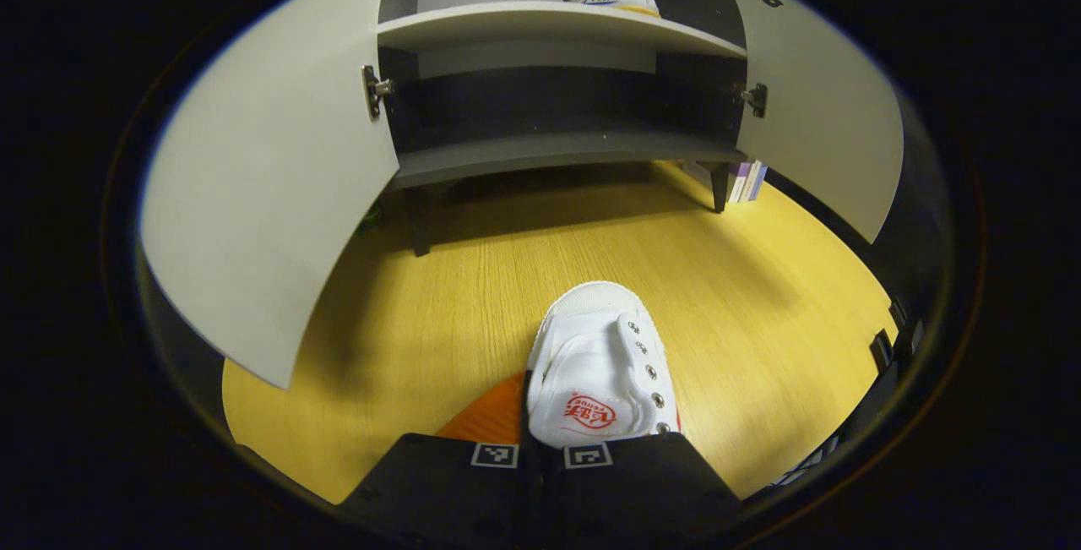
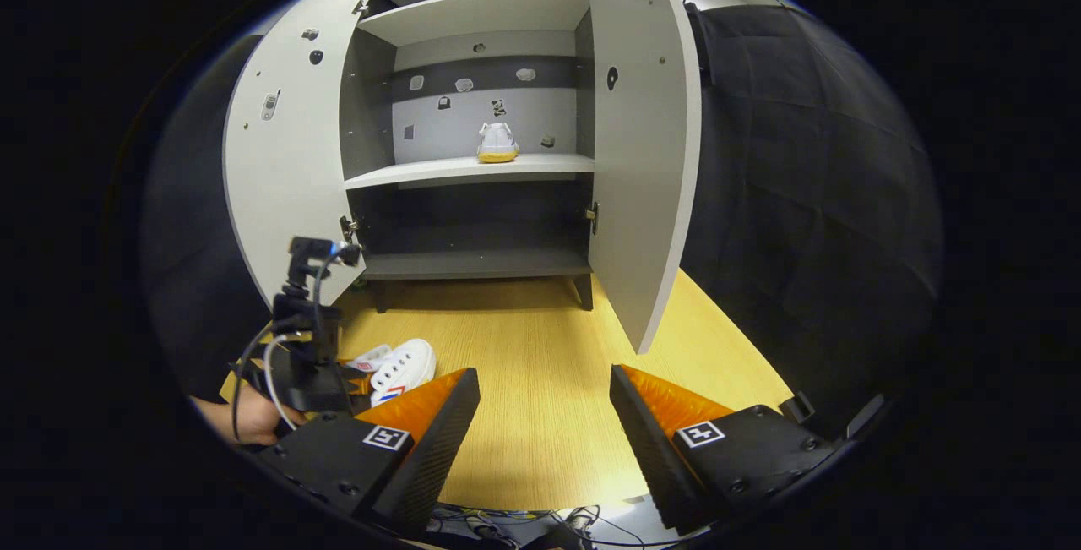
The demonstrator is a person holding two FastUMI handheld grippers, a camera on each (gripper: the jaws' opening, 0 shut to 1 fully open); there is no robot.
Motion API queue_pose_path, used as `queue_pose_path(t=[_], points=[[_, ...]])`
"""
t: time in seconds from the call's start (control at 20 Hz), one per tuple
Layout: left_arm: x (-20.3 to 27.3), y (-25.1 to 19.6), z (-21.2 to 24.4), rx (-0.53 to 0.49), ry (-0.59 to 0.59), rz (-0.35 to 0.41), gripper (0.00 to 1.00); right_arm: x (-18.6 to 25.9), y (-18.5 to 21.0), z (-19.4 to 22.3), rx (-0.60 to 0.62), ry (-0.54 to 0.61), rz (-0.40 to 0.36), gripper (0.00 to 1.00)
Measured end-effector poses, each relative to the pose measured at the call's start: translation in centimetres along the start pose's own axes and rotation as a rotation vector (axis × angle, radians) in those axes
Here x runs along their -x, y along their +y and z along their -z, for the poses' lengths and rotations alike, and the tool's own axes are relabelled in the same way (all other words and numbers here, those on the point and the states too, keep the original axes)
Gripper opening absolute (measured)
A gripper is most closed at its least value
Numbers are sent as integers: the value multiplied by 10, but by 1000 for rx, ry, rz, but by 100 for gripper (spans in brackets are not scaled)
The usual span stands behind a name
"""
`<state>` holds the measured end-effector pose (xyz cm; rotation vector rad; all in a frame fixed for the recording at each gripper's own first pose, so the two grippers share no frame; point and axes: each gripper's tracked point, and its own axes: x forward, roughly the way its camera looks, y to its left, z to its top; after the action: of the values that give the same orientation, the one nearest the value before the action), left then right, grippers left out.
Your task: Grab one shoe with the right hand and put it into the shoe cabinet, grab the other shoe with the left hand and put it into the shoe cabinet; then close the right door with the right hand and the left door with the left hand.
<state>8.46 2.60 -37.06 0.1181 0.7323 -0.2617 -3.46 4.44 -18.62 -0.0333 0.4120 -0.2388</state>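
**One shoe shelved, one at my left gripper**

I take the cabinet (image 2: 473, 170) as my landmark. It stands on short legs on the wood floor (image 2: 540, 381) with both doors swung wide: the left door (image 2: 283, 136) and the right door (image 2: 646, 136). I see three levels inside. On the middle shelf (image 2: 464, 170), toward its back wall, sits a white shoe (image 2: 497, 143) with a yellowish sole, heel toward my right gripper view. The other levels look bare. Small grey patches and dark marks dot the back wall; I cannot read them.

In front of the cabinet, on the floor below the left door, lies the second shoe (image 1: 601, 368), white canvas with metal eyelets. Its tongue carries a red oval logo with writing too small for me to make out; in the right gripper view I see a red and blue stripe on its side.

My left gripper (image 1: 540, 453) has its fingers drawn close together at the shoe's heel; I cannot tell whether they pinch it. My right gripper (image 2: 545, 415) hangs before the cabinet with fingers spread wide, holding nothing.

Beside the cabinet's right leg I see some coloured boxes (image 1: 747, 181).
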Motion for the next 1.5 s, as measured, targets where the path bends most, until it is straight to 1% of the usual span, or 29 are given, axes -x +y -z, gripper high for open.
queue_pose_path(t=[0.25, 0.4, 0.45, 0.55, 0.65, 0.75, 0.9, 1.0, 1.15, 1.25, 1.35, 1.5], points=[[54, 1, -77, 14, -99, -17, 5, -6, -3, -17, 40, -39, -63, 99], [80, -1, -136, 26, -162, -20, 5, -9, -6, -34, 39, -65, -94, 99], [87, -1, -158, 28, -184, -18, 5, -9, -3, -38, 38, -72, -117, 99], [96, 5, -201, 44, -223, -32, 5, -11, 4, -47, 57, -91, -171, 99], [101, 13, -242, 46, -247, -51, 5, -14, 6, -54, 54, -99, -202, 99], [99, 27, -278, 43, -274, -87, 5, -13, 12, -60, 52, -111, -239, 99], [89, 48, -331, 21, -304, -150, 5, -16, 15, -64, 57, -116, -269, 99], [79, 62, -365, 34, -323, -183, 5, -17, 19, -67, 56, -125, -283, 99], [52, 77, -410, 68, -319, -196, 5, -22, 18, -71, 62, -137, -283, 99], [31, 87, -436, 46, -305, -216, 5, -25, 15, -71, 56, -134, -277, 99], [8, 90, -455, 35, -285, -220, 5, -30, 11, -73, 40, -134, -262, 98], [-35, 95, -469, 41, -232, -194, 5, -37, 2, -76, 24, -141, -232, 98]])
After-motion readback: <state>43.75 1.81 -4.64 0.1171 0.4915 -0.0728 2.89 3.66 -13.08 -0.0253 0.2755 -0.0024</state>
